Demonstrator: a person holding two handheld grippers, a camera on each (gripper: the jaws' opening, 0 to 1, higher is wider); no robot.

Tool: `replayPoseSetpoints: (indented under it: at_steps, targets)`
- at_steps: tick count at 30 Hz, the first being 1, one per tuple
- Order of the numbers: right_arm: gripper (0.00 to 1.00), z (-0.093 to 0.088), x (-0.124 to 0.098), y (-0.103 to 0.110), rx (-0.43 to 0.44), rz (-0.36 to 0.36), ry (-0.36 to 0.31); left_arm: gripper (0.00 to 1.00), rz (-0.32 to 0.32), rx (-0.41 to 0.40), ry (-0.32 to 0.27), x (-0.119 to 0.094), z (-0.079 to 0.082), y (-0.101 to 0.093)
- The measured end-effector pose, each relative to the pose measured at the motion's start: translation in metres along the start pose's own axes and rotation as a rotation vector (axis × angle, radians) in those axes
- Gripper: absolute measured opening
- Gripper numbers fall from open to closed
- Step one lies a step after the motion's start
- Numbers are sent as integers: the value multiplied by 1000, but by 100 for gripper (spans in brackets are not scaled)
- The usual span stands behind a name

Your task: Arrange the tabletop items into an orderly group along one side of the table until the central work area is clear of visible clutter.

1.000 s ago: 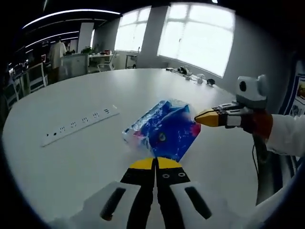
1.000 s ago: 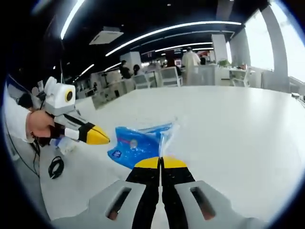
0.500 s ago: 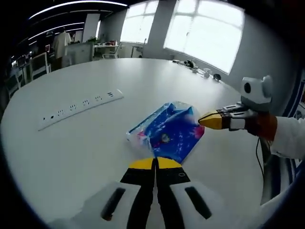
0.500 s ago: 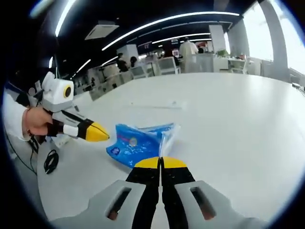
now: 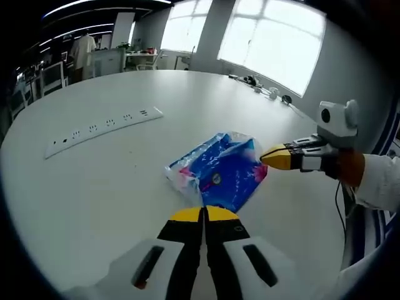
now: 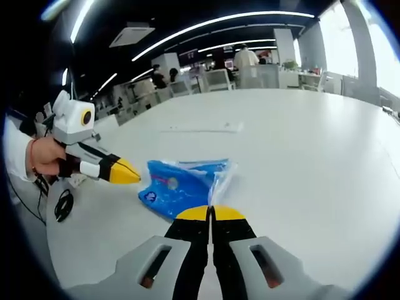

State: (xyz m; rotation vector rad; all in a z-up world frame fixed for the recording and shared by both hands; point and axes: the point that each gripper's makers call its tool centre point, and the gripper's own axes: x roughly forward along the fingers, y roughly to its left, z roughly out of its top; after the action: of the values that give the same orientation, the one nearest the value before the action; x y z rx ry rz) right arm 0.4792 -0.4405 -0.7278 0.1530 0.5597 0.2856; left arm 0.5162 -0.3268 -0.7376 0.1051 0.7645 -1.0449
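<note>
Across a broad white round table stretches an open-plan office: big bright windows on one side, strip lights on a dark ceiling, desks and chairs further back, and a person in a white coat standing far off. On the tabletop a white power strip lies well apart from the one nearby piece of clutter, a blue plastic-wrapped packet with pink markings and crinkled clear film. The packet rests flat near the table's edge; in the left gripper view its long axis runs diagonally, from the low end near the left gripper up toward the right gripper. The left gripper's yellow-tipped jaws are pressed together with nothing between them, their tips just short of the packet. The right gripper likewise has its jaws closed on nothing, its tips just beside the packet's film edge. In the right gripper view the left gripper, held by a hand in a white sleeve, points its closed tip at the packet's opposite end. A black cable hangs coiled beyond the table edge.
</note>
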Motion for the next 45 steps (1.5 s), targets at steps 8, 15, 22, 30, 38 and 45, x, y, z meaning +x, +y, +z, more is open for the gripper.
replayPoseSetpoints:
  at_steps: [8, 15, 22, 30, 38, 45]
  targets:
    - [2, -4, 2, -4, -24, -21, 14, 2, 5, -23, 1, 0, -3, 1]
    - [7, -2, 1, -8, -17, -37, 7, 19, 11, -32, 0, 1, -2, 0]
    - [21, 2, -1, -10, 12, -54, -11, 28, 10, -42, -1, -1, -2, -2]
    - [35, 8, -4, -8, 25, -63, -23, 36, 4, -46, -16, -7, 5, -5]
    - [47, 18, -10, -7, 43, -75, -41, 45, 1, -40, -39, -16, 15, -8]
    - [56, 25, -18, -1, 54, -79, -47, 53, 8, -41, -49, -25, 21, -8]
